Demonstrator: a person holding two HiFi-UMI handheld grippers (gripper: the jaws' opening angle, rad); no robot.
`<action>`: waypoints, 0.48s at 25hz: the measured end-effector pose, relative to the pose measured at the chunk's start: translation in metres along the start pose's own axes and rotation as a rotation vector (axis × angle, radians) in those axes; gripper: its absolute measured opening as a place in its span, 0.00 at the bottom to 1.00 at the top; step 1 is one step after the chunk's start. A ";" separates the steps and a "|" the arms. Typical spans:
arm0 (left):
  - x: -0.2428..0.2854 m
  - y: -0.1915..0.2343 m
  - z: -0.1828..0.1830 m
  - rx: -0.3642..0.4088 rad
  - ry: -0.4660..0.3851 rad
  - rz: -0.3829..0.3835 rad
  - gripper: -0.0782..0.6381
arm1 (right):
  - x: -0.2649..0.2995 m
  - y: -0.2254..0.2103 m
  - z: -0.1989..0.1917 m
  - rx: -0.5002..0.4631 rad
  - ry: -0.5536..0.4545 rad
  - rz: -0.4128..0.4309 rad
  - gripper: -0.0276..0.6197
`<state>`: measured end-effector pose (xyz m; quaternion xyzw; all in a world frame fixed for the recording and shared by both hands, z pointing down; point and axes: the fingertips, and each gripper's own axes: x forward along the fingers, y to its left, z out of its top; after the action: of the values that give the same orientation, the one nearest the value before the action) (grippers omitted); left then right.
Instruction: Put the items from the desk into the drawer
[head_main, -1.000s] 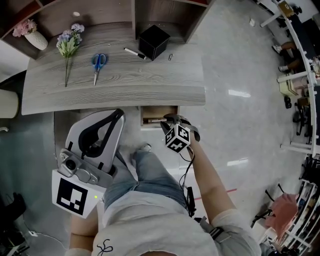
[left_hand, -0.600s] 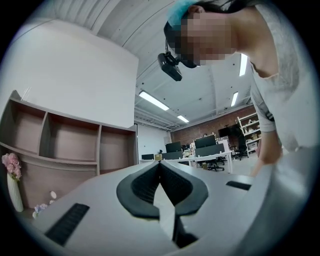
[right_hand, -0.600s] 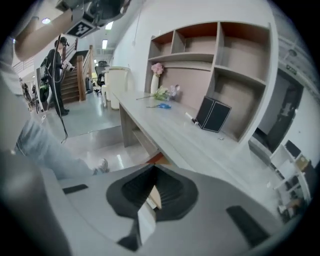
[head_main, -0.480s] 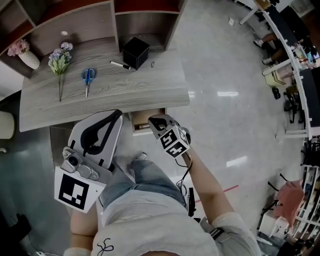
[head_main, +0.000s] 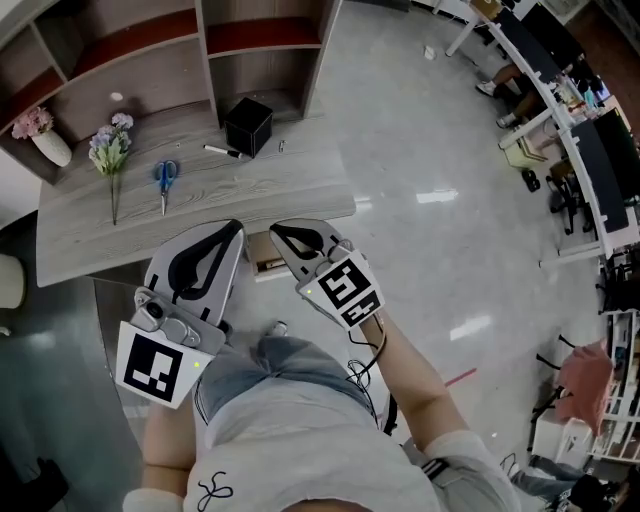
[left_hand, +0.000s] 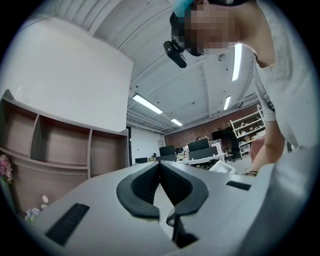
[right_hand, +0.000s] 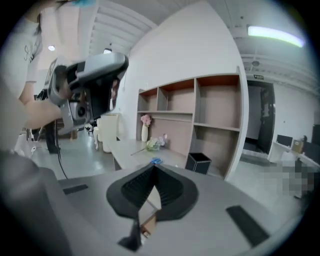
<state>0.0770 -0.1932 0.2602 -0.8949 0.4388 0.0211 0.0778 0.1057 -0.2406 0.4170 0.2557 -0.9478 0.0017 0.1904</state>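
Left gripper (head_main: 236, 226): its fingers were closed tip to tip with nothing between them. It hung over the near edge of the worktop (head_main: 300, 190).
Right gripper (head_main: 276, 229): its fingers were closed too, and empty. It sat just beside the left one, with its tips over the same edge.
Drawer (head_main: 262, 266): it was pulled partly out below the worktop's front edge and showed in the gap between my two grippers. I could not see inside it.
Items: everything was on the worktop and nothing had been picked up. The scissors (head_main: 163, 180) lay left of centre and the flower (head_main: 112, 160) further left. The pen (head_main: 222, 152) lay just beside the box (head_main: 247, 124) toward the back. A vase (head_main: 45, 140) stood at the far left corner.
Relation that mattered: the scissors lay ahead and to the left of the left fingers. Their long axis ran away from me, with the blue handles at the far end. The left gripper was clearly the nearer one. The pen lay crosswise, almost straight ahead of both grippers.
My judgement: the drawer looked ready, so the next step was a first pick. That meant opening the left fingers and reaching forward-left, closing across the scissors' narrow width.
Risk: the flat blades could slip out of a shallow pinch.
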 end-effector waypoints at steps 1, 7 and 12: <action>0.000 -0.002 0.000 -0.002 -0.002 -0.002 0.12 | -0.007 0.001 0.012 0.008 -0.035 -0.005 0.05; 0.002 -0.014 0.001 0.004 -0.008 -0.021 0.12 | -0.046 0.010 0.073 0.035 -0.228 -0.030 0.05; -0.001 -0.022 0.007 0.012 -0.007 -0.024 0.12 | -0.074 0.022 0.105 0.042 -0.347 -0.027 0.05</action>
<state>0.0938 -0.1783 0.2565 -0.8997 0.4277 0.0208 0.0852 0.1161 -0.1962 0.2946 0.2690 -0.9626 -0.0252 0.0186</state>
